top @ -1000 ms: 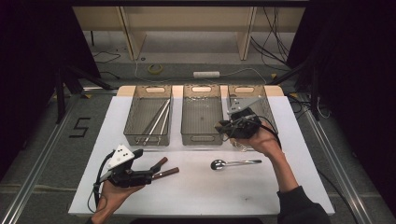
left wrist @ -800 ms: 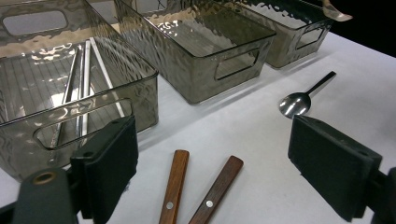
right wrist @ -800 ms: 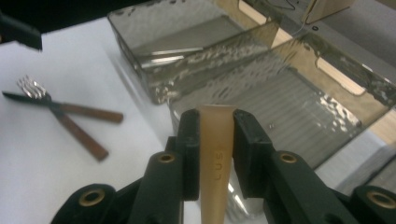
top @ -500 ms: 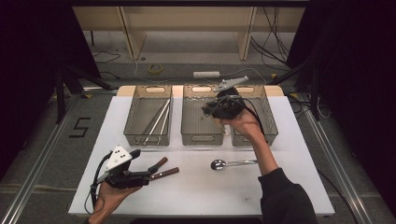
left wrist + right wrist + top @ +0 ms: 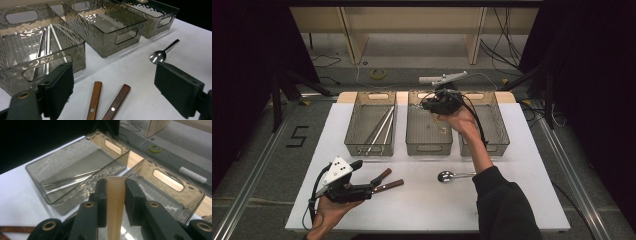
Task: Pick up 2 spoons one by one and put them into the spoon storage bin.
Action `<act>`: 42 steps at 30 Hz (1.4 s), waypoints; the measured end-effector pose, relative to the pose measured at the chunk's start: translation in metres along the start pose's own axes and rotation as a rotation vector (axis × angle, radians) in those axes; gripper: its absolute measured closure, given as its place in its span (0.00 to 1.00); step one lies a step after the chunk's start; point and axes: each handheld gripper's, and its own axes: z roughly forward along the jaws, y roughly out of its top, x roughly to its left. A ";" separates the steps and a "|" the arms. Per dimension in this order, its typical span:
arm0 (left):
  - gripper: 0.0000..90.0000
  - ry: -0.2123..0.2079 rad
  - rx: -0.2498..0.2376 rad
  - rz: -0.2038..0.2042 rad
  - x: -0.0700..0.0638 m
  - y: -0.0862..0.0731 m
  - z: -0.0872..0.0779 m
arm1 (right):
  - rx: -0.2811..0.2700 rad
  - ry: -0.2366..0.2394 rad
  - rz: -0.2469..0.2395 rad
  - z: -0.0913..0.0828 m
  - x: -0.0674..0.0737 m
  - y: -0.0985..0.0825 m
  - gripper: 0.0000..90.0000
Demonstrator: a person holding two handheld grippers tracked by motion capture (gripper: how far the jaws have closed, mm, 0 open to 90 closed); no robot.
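Dark room, black curtains at both sides, grey floor with cables and a roll of yellow tape beyond the table. White tabletop (image 5: pixel 422 210) with three smoky clear plastic bins in a row at its far edge.

Left bin (image 5: pixel 371 125): holds long metal chopsticks (image 5: pixel 381 126) lying lengthwise; in the left gripper view they show as thin silver rods on the ribbed floor.

Middle bin (image 5: pixel 428 131): right hand-held gripper (image 5: pixel 439 106) hangs above its far end, cable trailing over the hand. In the right gripper view its jaws are closed on a pale beige, flat utensil handle (image 5: pixel 115 202), pads pressing both sides, handle running up between them. What the other end of the utensil looks like cannot be told. From above, a bit of the pale piece hangs below the hand, over the middle bin.

Right bin (image 5: pixel 495 125): partly behind the right forearm; contents cannot be made out.

Left hand-held gripper (image 5: pixel 362 187): low at the near left of the tabletop, jaws wide apart, nothing between the pads. Two wooden handles (image 5: pixel 105 102) lie on the tabletop just ahead of it, side by side, slightly splayed.

Metal spoon (image 5: pixel 449 176): flat on the tabletop near the right forearm, in front of the middle bin, bowl to the left.
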 end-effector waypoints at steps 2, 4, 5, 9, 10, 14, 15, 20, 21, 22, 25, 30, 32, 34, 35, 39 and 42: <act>0.17 0.000 0.000 0.007 0.000 0.000 -0.001 | 0.006 -0.011 0.010 0.004 -0.001 0.000 0.83; 0.17 -0.003 -0.006 0.002 -0.001 0.000 -0.001 | 0.013 -0.019 0.016 0.009 -0.003 -0.001 0.83; 0.17 -0.006 -0.009 0.001 -0.001 0.000 -0.001 | 0.011 -0.019 0.020 0.011 -0.003 -0.002 0.83; 0.17 -0.004 -0.015 0.000 -0.001 0.000 -0.001 | 0.018 -0.029 0.028 0.018 -0.003 -0.005 0.83; 0.17 -0.004 -0.017 -0.001 -0.001 0.000 -0.002 | 0.021 -0.030 0.028 0.019 -0.003 -0.005 0.83; 0.17 0.000 -0.019 -0.004 0.000 0.000 -0.002 | 0.028 -0.040 0.026 0.026 -0.002 -0.008 0.83; 0.17 0.001 -0.018 -0.003 0.000 0.000 -0.002 | 0.028 -0.045 0.026 0.028 -0.001 -0.009 0.83; 0.17 0.004 -0.022 -0.006 0.000 0.000 -0.002 | 0.048 -0.049 0.031 0.038 -0.002 -0.017 0.83; 0.17 0.004 -0.020 -0.004 0.000 0.000 -0.002 | 0.051 -0.048 0.036 0.039 -0.002 -0.019 0.83; 0.17 0.005 -0.021 -0.002 0.000 0.000 -0.002 | 0.053 -0.048 0.035 0.041 -0.002 -0.020 0.83; 0.17 0.006 -0.024 -0.006 0.000 0.000 -0.002 | 0.063 -0.048 0.037 0.045 -0.002 -0.025 0.83; 0.17 0.010 -0.028 -0.007 0.000 0.001 -0.002 | 0.078 -0.049 0.044 0.050 -0.002 -0.031 0.83; 0.17 0.011 -0.027 -0.006 0.000 0.001 -0.002 | 0.084 -0.049 0.042 0.052 -0.001 -0.033 0.82; 0.17 0.010 -0.026 -0.006 0.000 0.001 -0.002 | 0.086 -0.047 0.046 0.054 -0.001 -0.034 0.82; 0.17 0.011 -0.026 -0.005 0.000 0.001 -0.002 | 0.086 -0.048 0.045 0.055 -0.001 -0.035 0.82; 0.17 0.012 -0.026 -0.004 0.000 0.001 -0.002 | 0.089 -0.033 0.063 0.058 0.000 -0.038 0.80; 0.17 0.014 -0.024 -0.002 0.000 0.000 -0.002 | 0.100 -0.040 0.085 0.059 -0.001 -0.039 0.68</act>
